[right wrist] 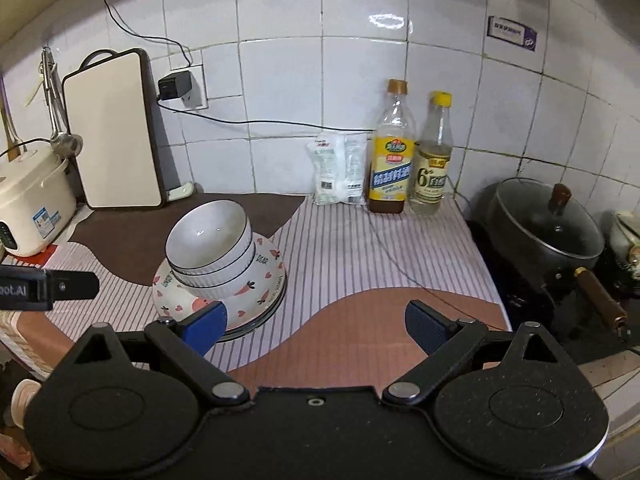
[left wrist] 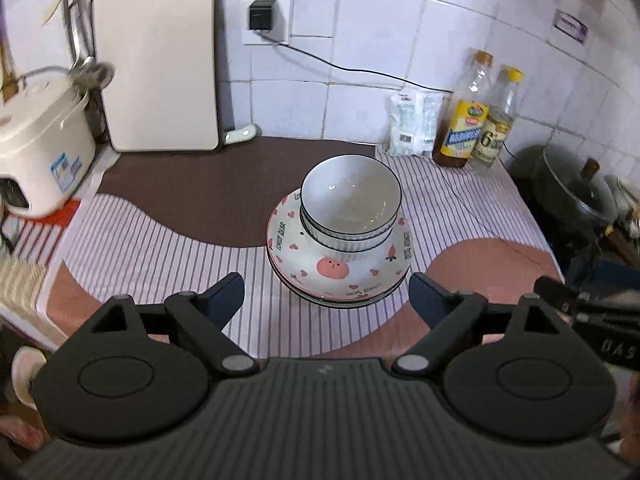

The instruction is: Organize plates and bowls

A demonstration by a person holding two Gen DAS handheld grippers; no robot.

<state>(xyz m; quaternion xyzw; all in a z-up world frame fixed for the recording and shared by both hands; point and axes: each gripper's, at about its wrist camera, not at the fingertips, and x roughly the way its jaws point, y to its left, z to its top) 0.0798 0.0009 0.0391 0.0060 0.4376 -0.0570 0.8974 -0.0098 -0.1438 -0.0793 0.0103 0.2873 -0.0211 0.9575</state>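
Stack of white ribbed bowls [left wrist: 351,208] sits nested on the patterned plates [left wrist: 340,270], which rest on the striped mat [left wrist: 160,248] covering the table [left wrist: 500,264]. Top bowl empty, dark rim line visible. Plates carry pink heart and peach print; a dark-rimmed plate lies beneath the printed one.

Left gripper [left wrist: 326,300]: fingers spread wide, nothing between the pads, stack just ahead of and centred between the fingertips, not touching. No earlier view to compare.

Right gripper [right wrist: 316,326]: fingers likewise wide apart and empty; stack lies ahead and to its left, the left blue pad [right wrist: 206,326] overlapping the plate rim in view, contact cannot be told. Bare pink patch of mat directly ahead between its fingers.

Far ahead of both grippers, against the tiled wall: two bottles [right wrist: 412,152], yellow-labelled one left of the clear one, white packet [right wrist: 340,168] beside them to the left. Further left: cutting board [left wrist: 158,60] leaning upright, rice cooker [left wrist: 38,144] beyond it. Right of right gripper: lidded pot [right wrist: 548,228] on the stove
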